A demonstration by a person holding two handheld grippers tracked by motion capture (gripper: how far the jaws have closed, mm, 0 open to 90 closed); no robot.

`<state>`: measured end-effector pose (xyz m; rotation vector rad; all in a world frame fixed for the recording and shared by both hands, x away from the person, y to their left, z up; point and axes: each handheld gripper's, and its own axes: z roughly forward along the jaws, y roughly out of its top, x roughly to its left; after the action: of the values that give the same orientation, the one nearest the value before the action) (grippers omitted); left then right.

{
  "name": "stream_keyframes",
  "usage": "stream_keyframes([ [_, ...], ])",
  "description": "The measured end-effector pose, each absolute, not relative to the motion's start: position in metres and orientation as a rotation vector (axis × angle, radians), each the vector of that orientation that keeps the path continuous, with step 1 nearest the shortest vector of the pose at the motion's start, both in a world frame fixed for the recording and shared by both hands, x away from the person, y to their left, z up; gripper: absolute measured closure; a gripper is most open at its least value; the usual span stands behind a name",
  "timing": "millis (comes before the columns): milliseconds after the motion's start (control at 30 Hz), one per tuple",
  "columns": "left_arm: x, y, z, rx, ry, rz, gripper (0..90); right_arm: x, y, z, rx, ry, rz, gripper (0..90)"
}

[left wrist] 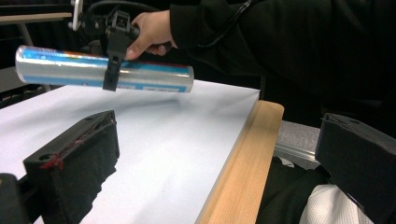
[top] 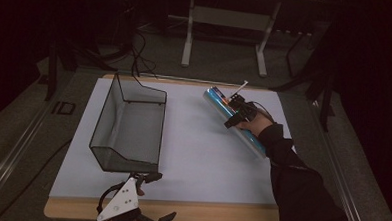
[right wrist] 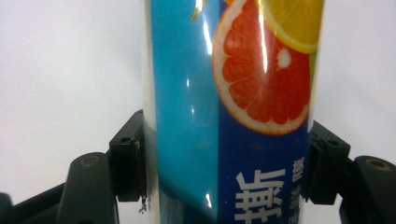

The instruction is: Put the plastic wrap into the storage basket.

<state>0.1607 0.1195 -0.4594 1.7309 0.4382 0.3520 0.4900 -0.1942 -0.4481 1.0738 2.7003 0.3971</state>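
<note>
A long shiny blue tube [top: 232, 121] with citrus pictures [right wrist: 233, 102] hangs lifted off the white table top [top: 197, 150] at the right. My right gripper [top: 237, 114] is shut on it about mid-length, a jaw pressing each side, as the right gripper view shows close up. From the left gripper view the tube [left wrist: 60, 70] lies level in the air with that gripper [left wrist: 112, 56] clamped over it. My left gripper [top: 140, 180] rests at the table's near edge beside the basket, its jaws wide apart and holding nothing [left wrist: 210, 163].
A black wire mesh basket [top: 128, 125] stands on the left half of the table, its open side up. The table has a wooden front edge [left wrist: 243, 172]. A dark sleeve [top: 300, 190] reaches in from the lower right. Desk legs [top: 187, 35] stand beyond the table.
</note>
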Motion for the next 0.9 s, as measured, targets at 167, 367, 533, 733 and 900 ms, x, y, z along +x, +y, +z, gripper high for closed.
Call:
stream_keyframes([
  [167,0.161,0.120,-0.460,1.715,0.437,0.350,0.3,0.486,-0.191,-0.433,1.081,2.680,0.474,31.8],
  [367,0.163,0.120,-0.463,1.699,0.431,0.332,0.3,0.480,-0.180,-0.413,1.070,2.650,0.558,31.8],
  [533,0.163,0.119,-0.463,1.695,0.432,0.349,0.3,0.472,-0.161,-0.389,1.047,2.617,0.665,31.8],
  [733,0.163,0.118,-0.466,1.686,0.435,0.345,0.3,0.467,-0.139,-0.369,1.046,2.575,0.767,31.8],
  [900,0.163,0.117,-0.466,1.692,0.427,0.355,0.3,0.463,-0.122,-0.356,1.038,2.546,0.838,31.8],
])
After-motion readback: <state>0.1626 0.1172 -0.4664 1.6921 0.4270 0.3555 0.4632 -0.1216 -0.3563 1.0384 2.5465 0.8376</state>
